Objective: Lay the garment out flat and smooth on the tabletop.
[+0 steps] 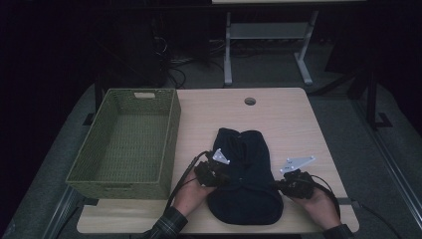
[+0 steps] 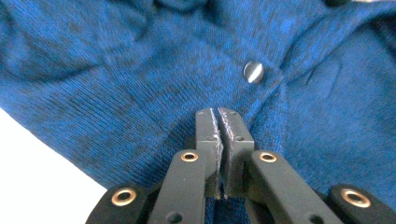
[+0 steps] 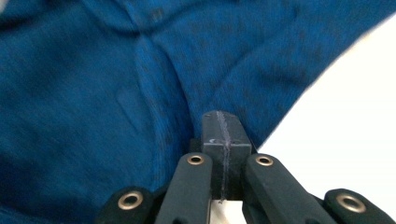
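Nearest, at the bottom edge of the high view, two forearms coming in, the left one in a plaid sleeve (image 1: 166, 224). Just beyond, the left gripper (image 1: 222, 175) pressed against the left side of a dark blue knitted garment (image 1: 246, 174), the right gripper (image 1: 278, 187) against its right side, both at about the same depth. Left gripper (image 2: 222, 114) with jaws almost together, only a thin slit between the pads, tips lying on the blue knit just near a round metal snap button (image 2: 253, 72); not possible to tell if any fabric is pinched. Right gripper (image 3: 222, 116) fully closed, pads meeting in one line, at the edge of the garment (image 3: 116, 93); again a hold on the cloth not to be told for sure. Garment folded into a rounded bundle, lying on the near middle part of the light wooden table (image 1: 293, 119). To the left, partly over the table edge, a green woven basket (image 1: 169, 144). Farther, a round cable hole (image 1: 250, 101) near the far edge of the table.
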`<action>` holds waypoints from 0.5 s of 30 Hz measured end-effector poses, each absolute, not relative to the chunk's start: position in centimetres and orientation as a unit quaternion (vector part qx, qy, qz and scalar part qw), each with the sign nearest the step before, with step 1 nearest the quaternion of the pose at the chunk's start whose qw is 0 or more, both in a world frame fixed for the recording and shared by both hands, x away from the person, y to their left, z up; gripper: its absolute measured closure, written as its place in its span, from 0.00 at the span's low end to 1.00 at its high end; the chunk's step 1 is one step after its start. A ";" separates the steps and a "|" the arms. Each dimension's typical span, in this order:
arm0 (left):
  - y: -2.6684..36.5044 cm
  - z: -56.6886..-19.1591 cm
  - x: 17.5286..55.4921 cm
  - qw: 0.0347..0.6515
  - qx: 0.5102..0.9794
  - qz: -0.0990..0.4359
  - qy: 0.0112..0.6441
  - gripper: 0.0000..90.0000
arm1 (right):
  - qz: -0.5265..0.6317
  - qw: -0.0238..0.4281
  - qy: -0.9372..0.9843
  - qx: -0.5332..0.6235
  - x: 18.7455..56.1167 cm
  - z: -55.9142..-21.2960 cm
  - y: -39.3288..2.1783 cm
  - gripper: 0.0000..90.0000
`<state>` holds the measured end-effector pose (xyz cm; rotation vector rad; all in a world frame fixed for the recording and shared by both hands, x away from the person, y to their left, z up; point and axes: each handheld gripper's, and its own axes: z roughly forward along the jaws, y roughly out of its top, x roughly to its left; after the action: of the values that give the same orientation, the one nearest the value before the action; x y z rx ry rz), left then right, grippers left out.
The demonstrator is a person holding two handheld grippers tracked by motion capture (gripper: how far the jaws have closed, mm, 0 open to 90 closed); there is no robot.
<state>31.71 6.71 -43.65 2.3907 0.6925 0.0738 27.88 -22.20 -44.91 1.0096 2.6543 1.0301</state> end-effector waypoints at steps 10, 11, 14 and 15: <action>7.6 -41.2 36.0 0.328 0.882 0.099 0.325 0.97 | 0.387 0.096 0.843 0.362 33.9 -42.4 -21.5 1.00; 7.6 -41.2 36.0 0.328 0.882 0.099 0.325 0.97 | 0.386 0.098 0.841 0.367 34.7 -42.3 -21.4 1.00; 7.6 -40.9 37.5 0.335 0.869 0.111 0.347 0.98 | 0.390 0.101 0.834 0.377 36.3 -42.3 -21.4 1.00; 7.5 -40.8 38.2 0.334 0.867 0.115 0.352 0.98 | 0.389 0.106 0.832 0.381 36.9 -42.3 -21.3 1.00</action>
<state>38.17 7.52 -40.84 2.2625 0.9198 0.2995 36.92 -21.28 -42.34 1.1207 2.4505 1.1462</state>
